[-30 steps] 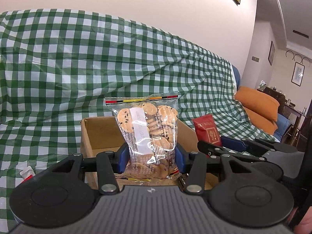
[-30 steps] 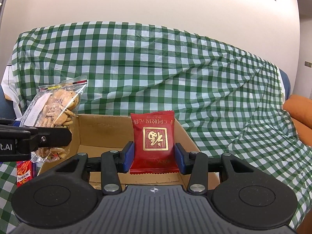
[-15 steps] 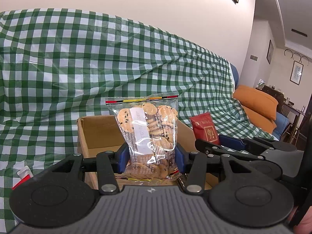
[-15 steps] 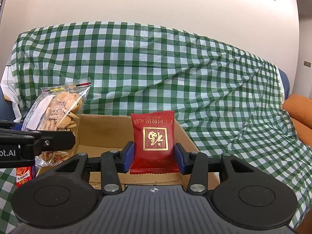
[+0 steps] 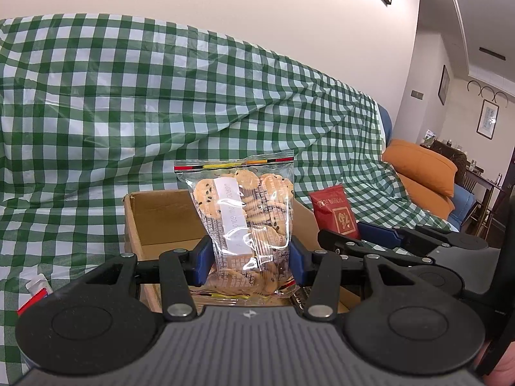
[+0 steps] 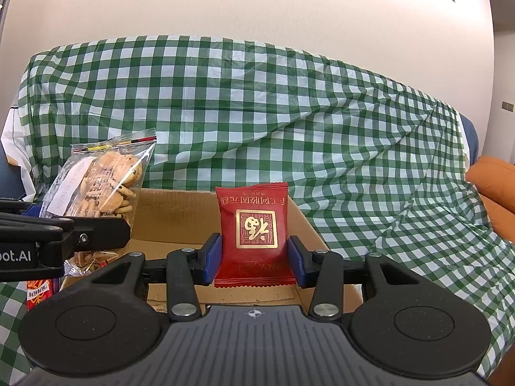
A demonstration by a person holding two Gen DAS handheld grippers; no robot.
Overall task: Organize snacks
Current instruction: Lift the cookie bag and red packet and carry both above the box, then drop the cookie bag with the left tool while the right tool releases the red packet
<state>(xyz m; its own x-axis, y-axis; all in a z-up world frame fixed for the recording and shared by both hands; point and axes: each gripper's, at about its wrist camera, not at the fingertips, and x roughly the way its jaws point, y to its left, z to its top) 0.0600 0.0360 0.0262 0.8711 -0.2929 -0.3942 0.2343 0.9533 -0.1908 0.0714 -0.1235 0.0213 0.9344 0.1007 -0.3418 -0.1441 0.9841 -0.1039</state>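
My left gripper (image 5: 250, 259) is shut on a clear bag of sesame cookies (image 5: 244, 222), held upright over the open cardboard box (image 5: 161, 218). My right gripper (image 6: 256, 262) is shut on a red snack packet with a gold square emblem (image 6: 254, 234), upright above the same cardboard box (image 6: 180, 222). In the left wrist view the red packet (image 5: 334, 214) and the right gripper (image 5: 379, 239) show at the right. The cookie bag (image 6: 103, 189) and the left gripper's finger (image 6: 96, 233) appear at the left of the right wrist view.
A green-and-white checked cloth (image 6: 289, 112) covers the sofa under and behind the box. A red-and-white snack packet (image 5: 35, 294) lies left of the box, with another red packet (image 6: 38, 292) below the left gripper. Orange cushions (image 5: 421, 170) sit at the right.
The cookie bag has drifted slightly toward the box in the right wrist view; both grips stay as they were.
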